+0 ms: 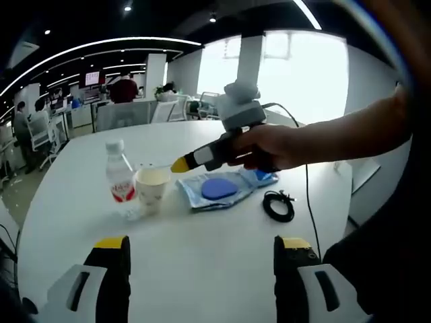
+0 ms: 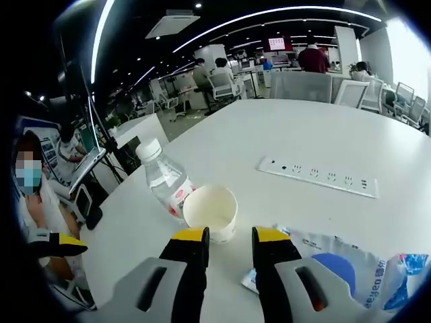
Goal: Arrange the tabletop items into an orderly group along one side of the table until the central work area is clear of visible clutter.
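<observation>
The paper cup (image 2: 211,211) stands beside the water bottle (image 2: 165,179) on the white table (image 2: 323,134) — light, crushable, best pinched gently at its rim — with the right claw (image 2: 229,235) narrowly apart just short of it and the left claw (image 1: 202,249) wide apart.

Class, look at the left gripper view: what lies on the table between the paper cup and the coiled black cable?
A clear plastic bag with a blue disc inside lies between the cup and the cable, in the left gripper view.
</observation>
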A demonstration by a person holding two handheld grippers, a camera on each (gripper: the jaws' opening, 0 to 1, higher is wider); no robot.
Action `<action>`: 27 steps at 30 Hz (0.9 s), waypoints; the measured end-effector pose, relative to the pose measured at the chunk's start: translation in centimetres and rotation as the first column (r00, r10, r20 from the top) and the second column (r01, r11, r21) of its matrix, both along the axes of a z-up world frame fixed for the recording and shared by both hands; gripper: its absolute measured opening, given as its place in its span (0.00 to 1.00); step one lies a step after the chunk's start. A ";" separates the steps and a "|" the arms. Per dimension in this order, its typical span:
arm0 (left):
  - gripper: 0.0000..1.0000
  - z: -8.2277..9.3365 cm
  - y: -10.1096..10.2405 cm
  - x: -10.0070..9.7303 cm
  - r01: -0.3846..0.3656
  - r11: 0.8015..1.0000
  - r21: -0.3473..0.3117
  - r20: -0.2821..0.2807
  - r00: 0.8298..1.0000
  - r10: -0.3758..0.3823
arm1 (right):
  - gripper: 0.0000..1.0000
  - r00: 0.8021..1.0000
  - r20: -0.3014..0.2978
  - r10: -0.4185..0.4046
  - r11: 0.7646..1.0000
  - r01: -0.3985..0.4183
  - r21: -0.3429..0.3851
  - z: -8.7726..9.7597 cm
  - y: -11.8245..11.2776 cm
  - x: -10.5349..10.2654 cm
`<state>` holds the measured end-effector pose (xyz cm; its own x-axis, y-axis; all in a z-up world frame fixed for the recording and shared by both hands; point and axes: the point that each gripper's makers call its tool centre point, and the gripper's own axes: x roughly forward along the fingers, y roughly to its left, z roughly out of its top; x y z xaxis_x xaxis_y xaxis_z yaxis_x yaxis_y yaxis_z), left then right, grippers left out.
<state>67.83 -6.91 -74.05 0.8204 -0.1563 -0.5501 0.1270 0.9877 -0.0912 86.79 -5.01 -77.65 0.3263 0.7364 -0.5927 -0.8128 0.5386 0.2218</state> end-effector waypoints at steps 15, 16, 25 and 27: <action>0.96 0.5 0.0 -0.5 -0.004 1.000 0.006 0.016 1.000 0.003 | 0.12 0.995 -0.079 -0.065 0.997 0.062 -0.036 -1.1 1.7 0.4; 0.97 0.4 0.1 -0.5 -0.004 1.000 0.005 0.016 1.000 0.004 | 0.12 0.995 -0.071 -0.066 0.997 0.064 -0.034 -1.0 1.7 0.4; 0.99 0.4 0.1 -0.9 -0.004 1.000 -0.011 0.020 1.000 0.004 | 0.10 0.991 -0.067 -0.113 0.992 0.108 -0.068 -1.5 2.2 1.3; 0.99 0.3 0.1 -1.0 -0.004 1.000 -0.013 0.015 1.000 0.004 | 0.09 0.991 -0.067 -0.117 0.990 0.111 -0.088 -1.8 2.3 1.4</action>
